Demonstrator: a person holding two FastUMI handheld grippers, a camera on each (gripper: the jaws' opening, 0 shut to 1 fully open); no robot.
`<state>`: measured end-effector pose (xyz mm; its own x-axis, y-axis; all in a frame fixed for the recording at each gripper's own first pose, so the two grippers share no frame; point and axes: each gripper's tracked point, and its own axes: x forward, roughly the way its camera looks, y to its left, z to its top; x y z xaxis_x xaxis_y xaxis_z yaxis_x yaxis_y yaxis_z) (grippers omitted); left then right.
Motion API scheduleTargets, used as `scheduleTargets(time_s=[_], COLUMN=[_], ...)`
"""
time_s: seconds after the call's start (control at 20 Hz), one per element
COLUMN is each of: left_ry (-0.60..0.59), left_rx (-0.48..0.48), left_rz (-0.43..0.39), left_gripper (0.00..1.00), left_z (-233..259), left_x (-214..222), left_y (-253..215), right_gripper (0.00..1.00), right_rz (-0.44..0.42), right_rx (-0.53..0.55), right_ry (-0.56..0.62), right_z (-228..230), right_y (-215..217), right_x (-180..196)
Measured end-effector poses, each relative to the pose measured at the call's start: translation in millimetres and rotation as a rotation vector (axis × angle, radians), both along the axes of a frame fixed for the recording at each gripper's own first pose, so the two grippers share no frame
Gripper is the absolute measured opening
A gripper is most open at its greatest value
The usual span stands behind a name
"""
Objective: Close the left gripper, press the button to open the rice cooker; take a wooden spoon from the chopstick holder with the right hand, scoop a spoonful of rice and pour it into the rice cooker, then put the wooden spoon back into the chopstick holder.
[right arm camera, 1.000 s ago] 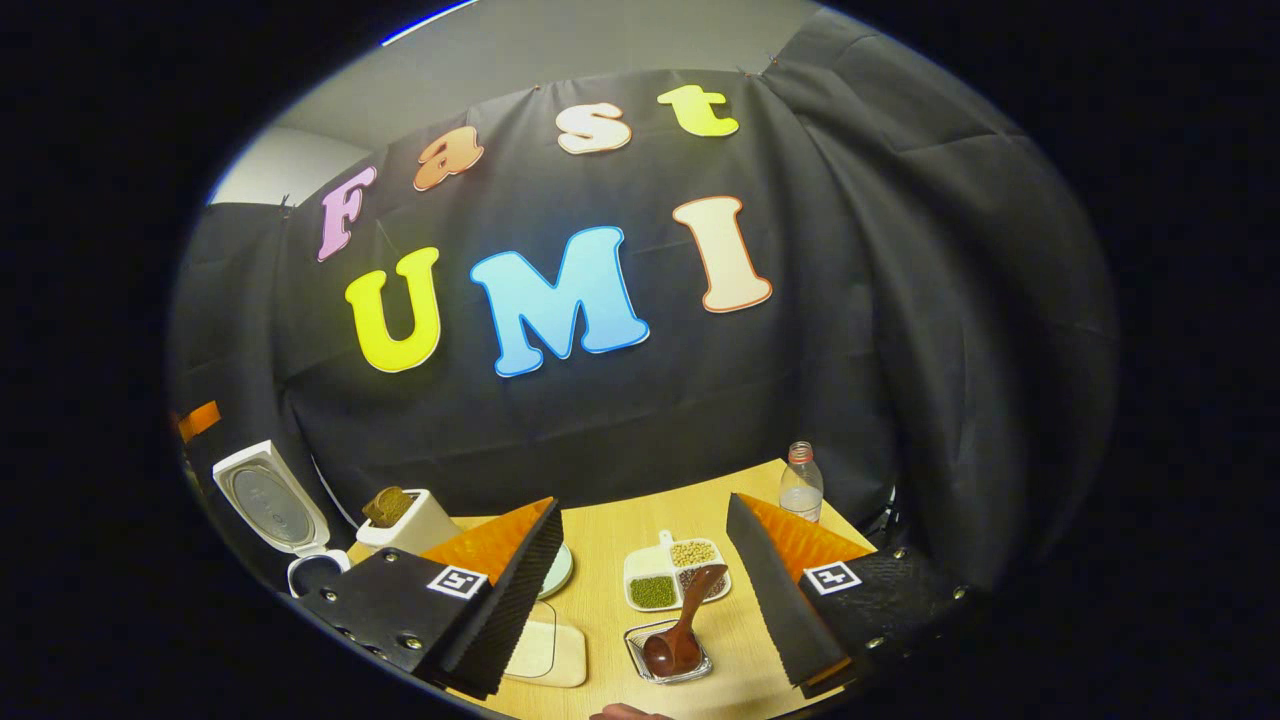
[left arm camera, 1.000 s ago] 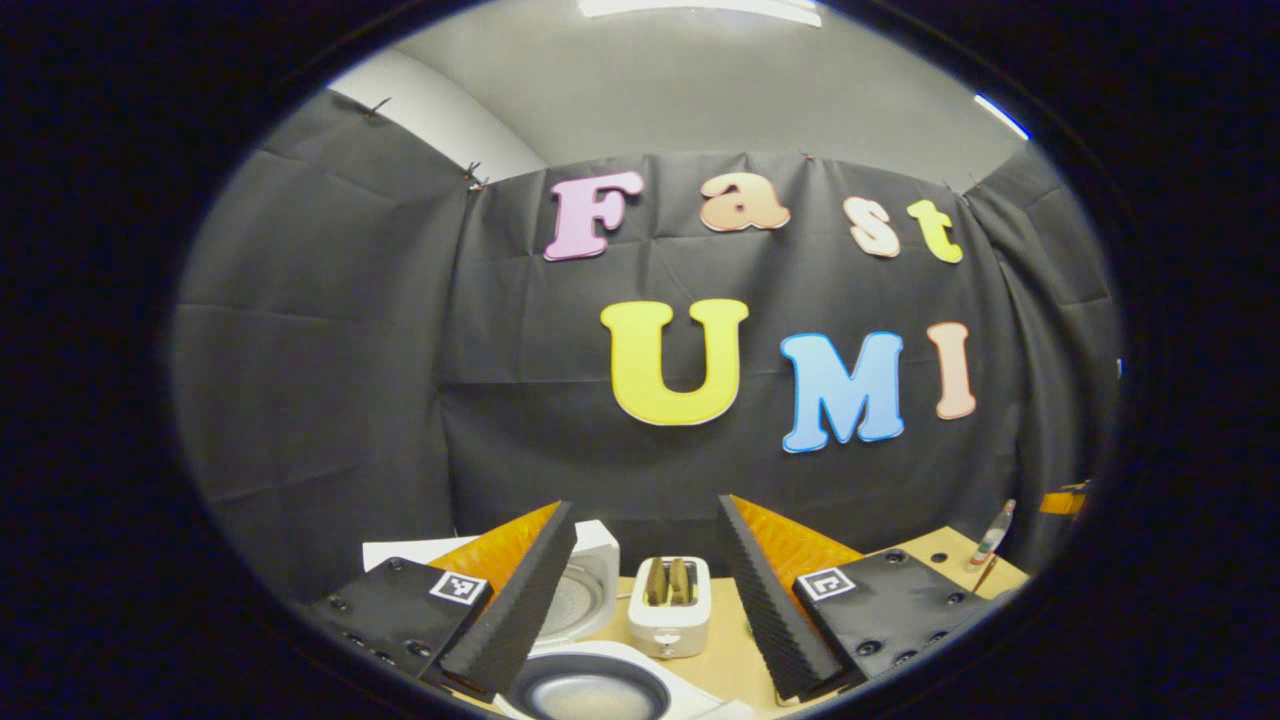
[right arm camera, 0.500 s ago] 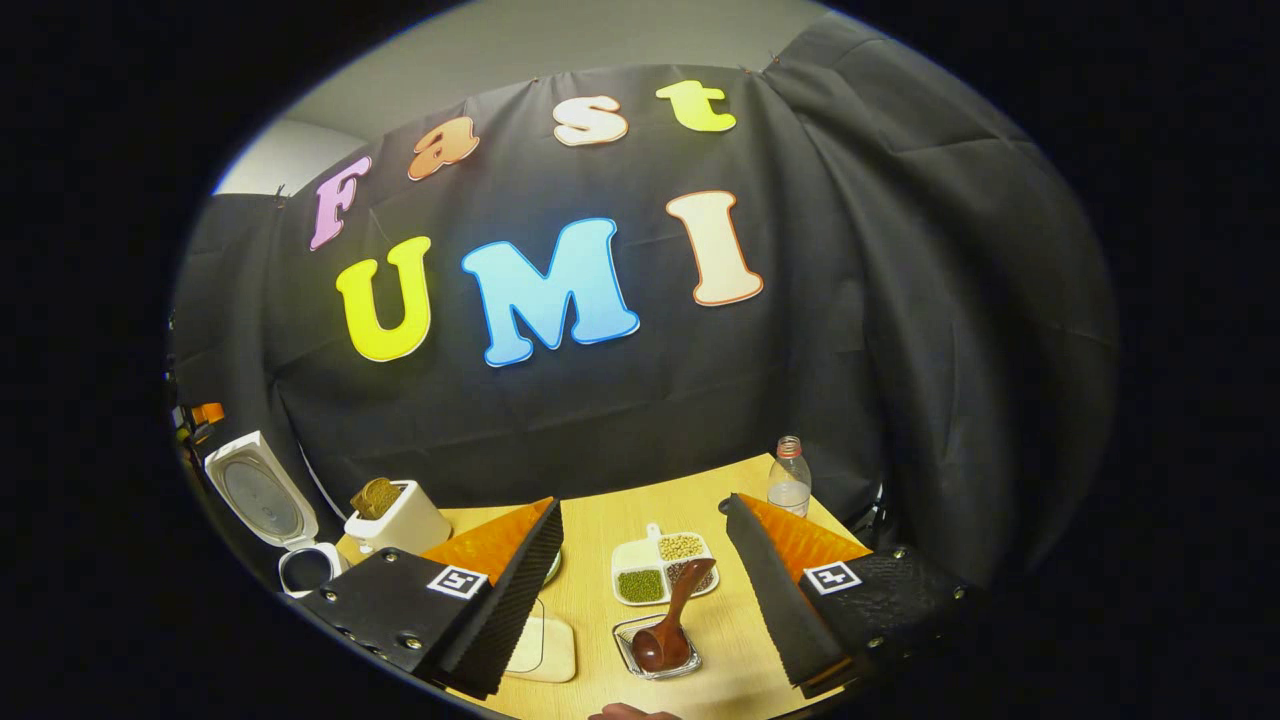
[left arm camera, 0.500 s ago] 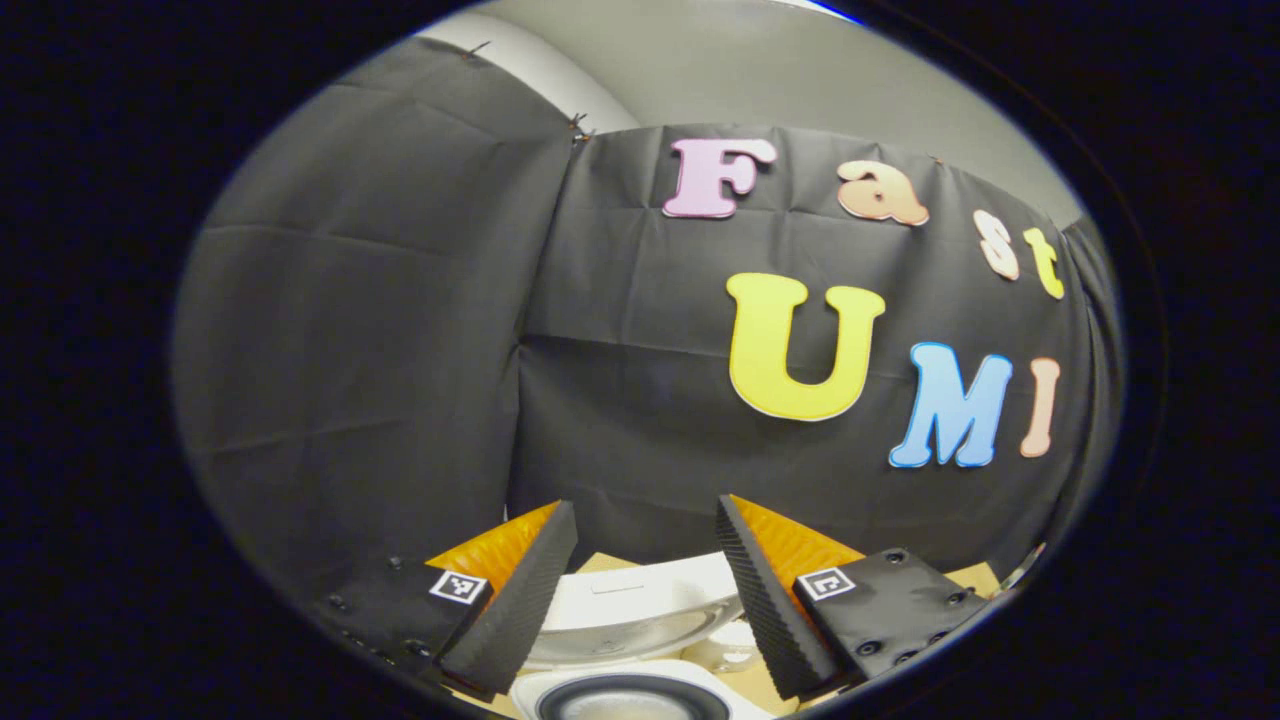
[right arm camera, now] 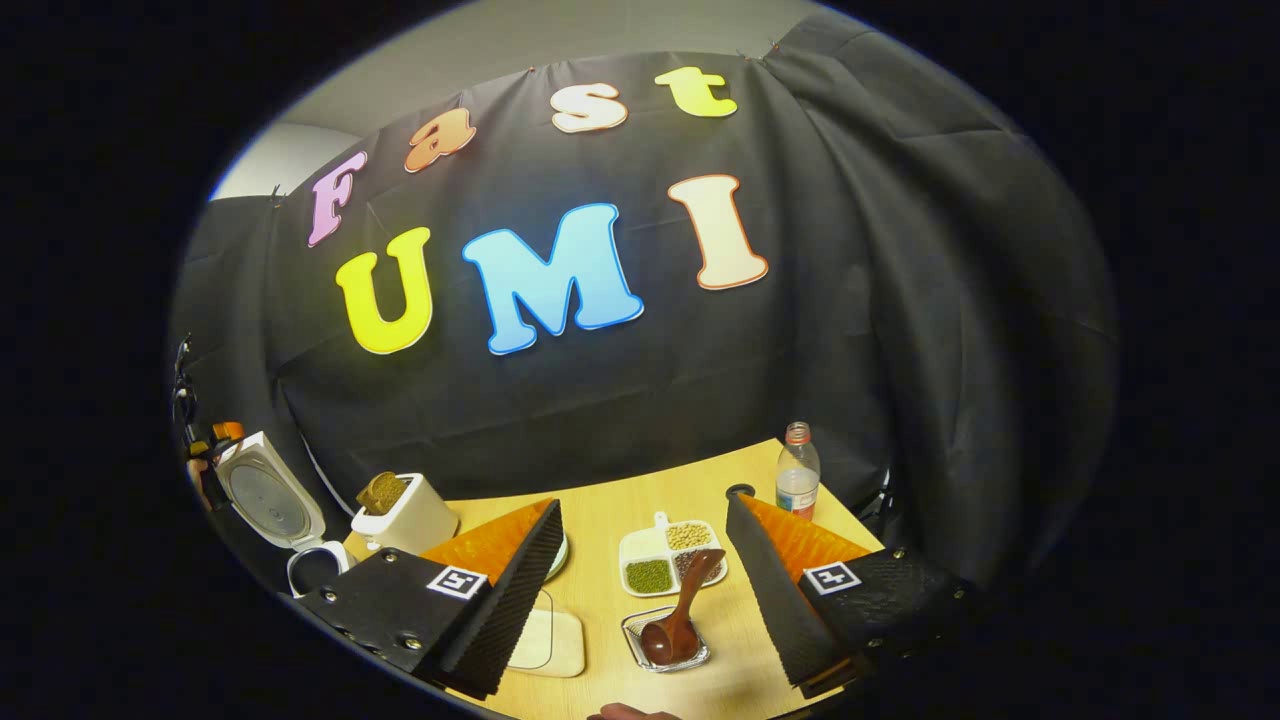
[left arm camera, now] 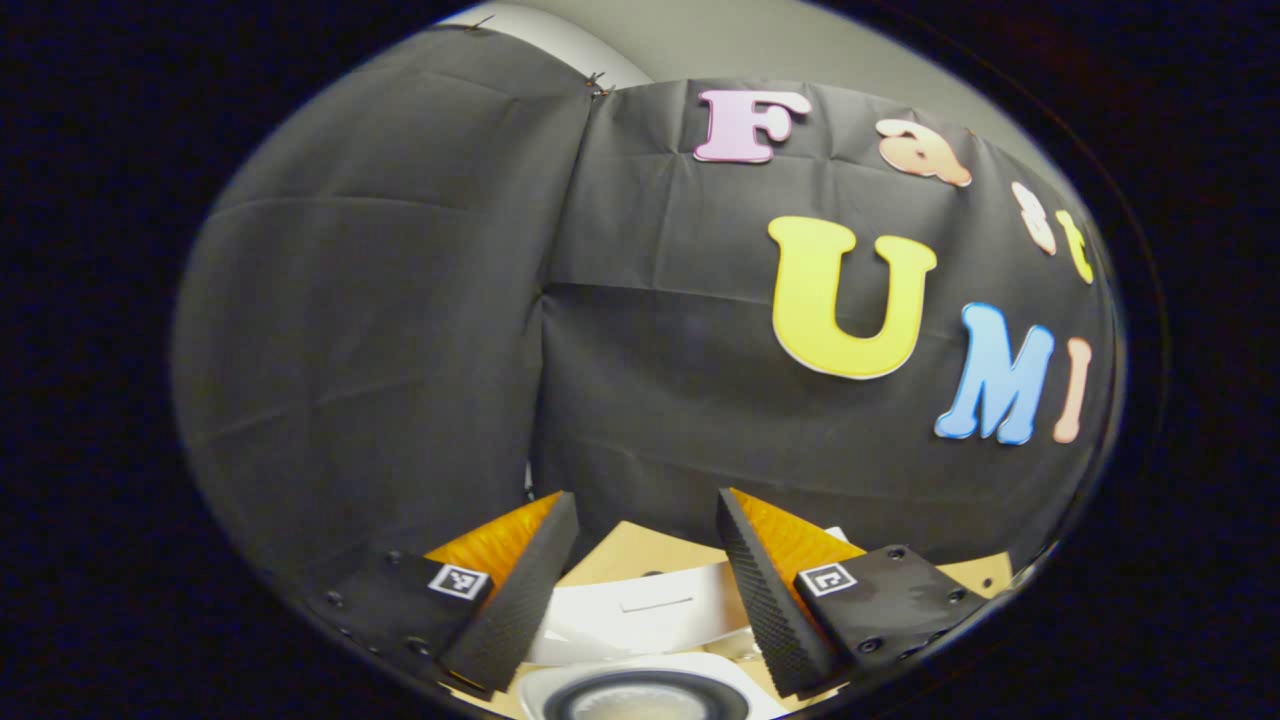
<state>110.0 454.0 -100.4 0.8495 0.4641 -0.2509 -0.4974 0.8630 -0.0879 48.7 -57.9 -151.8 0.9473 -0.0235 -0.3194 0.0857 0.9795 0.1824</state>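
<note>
Worktop [right arm camera: 640,505] carrying rice cooker [right arm camera: 275,500], lid up, at far left. Left gripper [left arm camera: 640,590] jaws wide above cooker's open pot [left arm camera: 640,700]. Right gripper [right arm camera: 645,590] jaws wide, empty. Wooden spoon [right arm camera: 680,615] resting in small tray [right arm camera: 665,640] between them.

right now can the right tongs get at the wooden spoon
Probably yes: the right tongs stand open, the wooden spoon lies ahead between them in its small clear tray, nothing visible between.

The left tongs [left arm camera: 645,590] hang with fingers spread wide, gripping nothing; the right tongs [right arm camera: 645,590] likewise gape, holding nothing.
</note>
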Motion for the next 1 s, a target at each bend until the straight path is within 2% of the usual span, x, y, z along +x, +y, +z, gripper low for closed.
scheduleTargets(time_s=[0.05,0.3,0.4,0.5,0.7,0.75,0.8,0.85,0.9,0.95,1.0], left_ry=[0.012,0.011,-0.009,-0.025,-0.035,-0.031,-0.027,-0.027,-0.026,-0.022,-0.018], left_rx=[0.017,0.044,0.067,0.076,0.095,0.105,0.112,0.107,0.104,0.101,0.101], left_rz=[0.010,-0.005,0.000,0.005,0.019,0.023,0.026,0.030,0.030,0.030,0.030], left_gripper=[0.94,0.99,0.92,0.95,0.95,0.92,0.95,0.92,0.99,0.95,0.99], left_z=[-4,-5,-8,-15,-35,-40,-45,-49,-53,-61,-67], left_x=[-2,-26,-42,-59,-85,-90,-94,-99,-99,-104,-108], left_y=[-1,-35,-51,-67,-95,-103,-108,-114,-121,-126,-131], right_gripper=[1.00,0.99,0.99,0.99,0.99,0.99,0.99,0.99,0.99,0.99,0.99], right_rz=[0.006,0.008,0.013,0.023,0.046,0.052,0.059,0.065,0.071,0.078,0.082], right_rx=[0.001,0.035,0.028,0.025,0.012,0.010,0.011,0.010,0.008,0.005,0.001], right_ry=[0.003,0.002,0.006,0.013,0.018,0.020,0.024,0.027,0.031,0.034,0.035], right_z=[-1,-2,-5,-8,-8,-9,-9,-10,-11,-12,-11], right_y=[0,2,1,3,9,10,12,14,15,17,17], right_x=[0,0,-1,-2,-5,-5,-6,-8,-9,-11,-12])
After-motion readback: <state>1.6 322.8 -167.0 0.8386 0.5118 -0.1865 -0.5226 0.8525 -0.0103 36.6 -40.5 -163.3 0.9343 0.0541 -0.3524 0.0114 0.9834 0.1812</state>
